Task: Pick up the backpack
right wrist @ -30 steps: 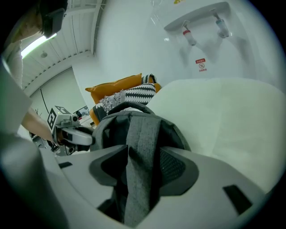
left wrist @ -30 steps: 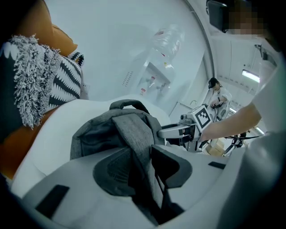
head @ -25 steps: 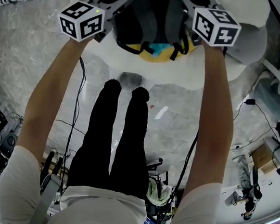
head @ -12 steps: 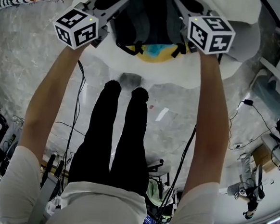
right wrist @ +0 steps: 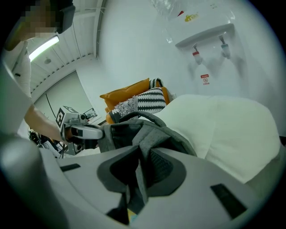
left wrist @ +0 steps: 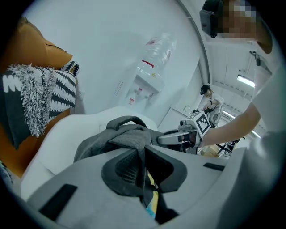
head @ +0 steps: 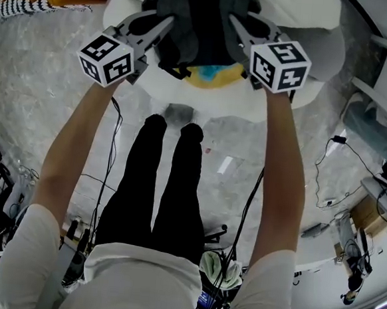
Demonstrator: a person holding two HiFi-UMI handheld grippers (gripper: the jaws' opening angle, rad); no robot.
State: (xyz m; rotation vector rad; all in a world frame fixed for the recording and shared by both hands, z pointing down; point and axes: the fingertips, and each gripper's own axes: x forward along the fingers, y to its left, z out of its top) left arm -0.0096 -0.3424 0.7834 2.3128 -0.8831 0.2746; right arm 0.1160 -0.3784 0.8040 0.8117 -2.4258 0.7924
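A dark grey backpack (head: 198, 21) hangs between my two grippers above a white cushioned seat (head: 264, 103). My left gripper (head: 168, 23) is shut on its left shoulder strap, and in the left gripper view the grey strap (left wrist: 134, 141) runs down between the closed pads (left wrist: 123, 167). On the other side my right gripper (head: 235, 20) is shut on the right strap (right wrist: 149, 136), which is pinched between its pads (right wrist: 161, 167). A yellow and blue patch (head: 212, 72) shows under the bag's lower edge. Each gripper view shows the backpack's top handle (left wrist: 127, 120) (right wrist: 140, 115).
An orange cushion (right wrist: 127, 95) and a black-and-white striped pillow (right wrist: 149, 99) lie beside the seat. A water dispenser (right wrist: 203, 33) stands against the white wall behind. Cables (head: 343, 155) trail over the marble floor. The person's legs (head: 164, 181) stand close before the seat.
Both grippers have come up toward the head camera with the backpack between them, and more of the bag's upper part shows at the top of the view.
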